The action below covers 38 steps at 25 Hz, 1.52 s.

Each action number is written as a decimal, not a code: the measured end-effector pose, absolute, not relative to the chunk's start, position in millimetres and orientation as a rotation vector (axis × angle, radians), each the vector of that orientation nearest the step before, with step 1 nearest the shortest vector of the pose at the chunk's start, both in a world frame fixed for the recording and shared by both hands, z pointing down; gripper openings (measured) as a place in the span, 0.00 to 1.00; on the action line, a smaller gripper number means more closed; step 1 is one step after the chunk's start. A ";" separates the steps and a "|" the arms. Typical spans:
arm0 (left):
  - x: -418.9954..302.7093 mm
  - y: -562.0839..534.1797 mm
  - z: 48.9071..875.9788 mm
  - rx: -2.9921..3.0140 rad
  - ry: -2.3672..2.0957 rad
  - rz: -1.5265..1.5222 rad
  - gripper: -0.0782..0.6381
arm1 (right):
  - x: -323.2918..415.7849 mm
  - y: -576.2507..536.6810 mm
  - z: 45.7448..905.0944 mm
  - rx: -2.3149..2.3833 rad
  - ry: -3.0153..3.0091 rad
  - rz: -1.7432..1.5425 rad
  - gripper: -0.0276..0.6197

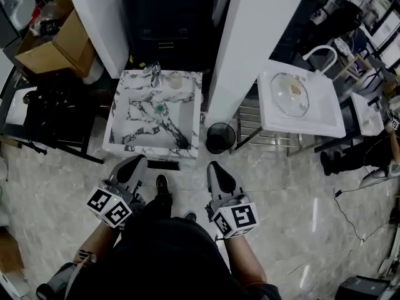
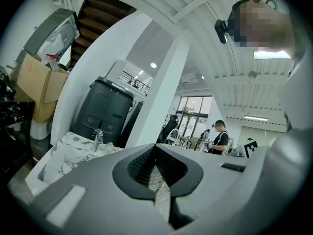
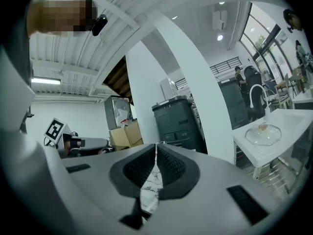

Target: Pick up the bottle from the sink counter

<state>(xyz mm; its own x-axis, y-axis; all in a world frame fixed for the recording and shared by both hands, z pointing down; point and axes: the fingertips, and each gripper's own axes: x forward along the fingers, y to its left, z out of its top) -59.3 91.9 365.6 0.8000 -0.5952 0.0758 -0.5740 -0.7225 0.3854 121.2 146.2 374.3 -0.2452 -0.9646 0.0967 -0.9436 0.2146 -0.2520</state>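
Observation:
A marble-patterned sink counter (image 1: 125, 120) stands straight ahead of me, with a chrome faucet (image 1: 155, 75) at its back edge. A small pale bottle (image 1: 175, 80) sits just right of the faucet. In the left gripper view it is a small pale shape (image 2: 109, 145) beside the faucet (image 2: 99, 140). My left gripper (image 1: 139, 160) and right gripper (image 1: 214, 165) hover side by side in front of the counter's near edge, well short of the bottle. Both are shut with nothing between the jaws; the jaw tips meet in each gripper view (image 2: 155, 148) (image 3: 155, 146).
White pillars (image 1: 100, 24) (image 1: 250, 42) flank the counter, with a dark cabinet (image 1: 165, 17) behind it. A black bin (image 1: 220, 137) stands at its right. Further right is a white sink (image 1: 328, 114) with a glass bowl. A dark rack (image 1: 50, 114) and cardboard box (image 1: 56, 45) stand left.

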 end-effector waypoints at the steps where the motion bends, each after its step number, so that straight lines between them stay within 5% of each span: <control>1: -56.8 79.6 367.0 2.597 -0.863 -0.075 0.11 | 122.3 136.0 374.1 -1.896 2.374 -0.401 0.06; 18: -59.3 -96.9 386.0 2.726 -0.724 -0.085 0.12 | 108.6 -27.8 395.5 -2.077 2.312 -0.440 0.06; 23: -28.7 -120.7 439.8 2.786 -0.684 0.113 0.24 | 111.5 -86.3 433.9 -2.055 2.469 -0.504 0.07; 31: 25.6 -174.5 528.0 2.719 -0.878 0.376 0.32 | 126.8 -168.1 471.6 -1.907 2.568 -0.631 0.20; 38: 59.8 -225.8 609.9 2.578 -1.170 0.555 0.40 | 150.7 -185.0 482.6 -1.878 2.536 -0.671 0.20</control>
<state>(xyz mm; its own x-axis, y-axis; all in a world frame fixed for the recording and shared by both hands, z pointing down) 59.8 -225.8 609.9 0.6037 -0.6638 0.4415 -0.7617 -0.6437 0.0736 150.7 -185.0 482.6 -0.3201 -0.8959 0.3080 -0.9310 0.2373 -0.2773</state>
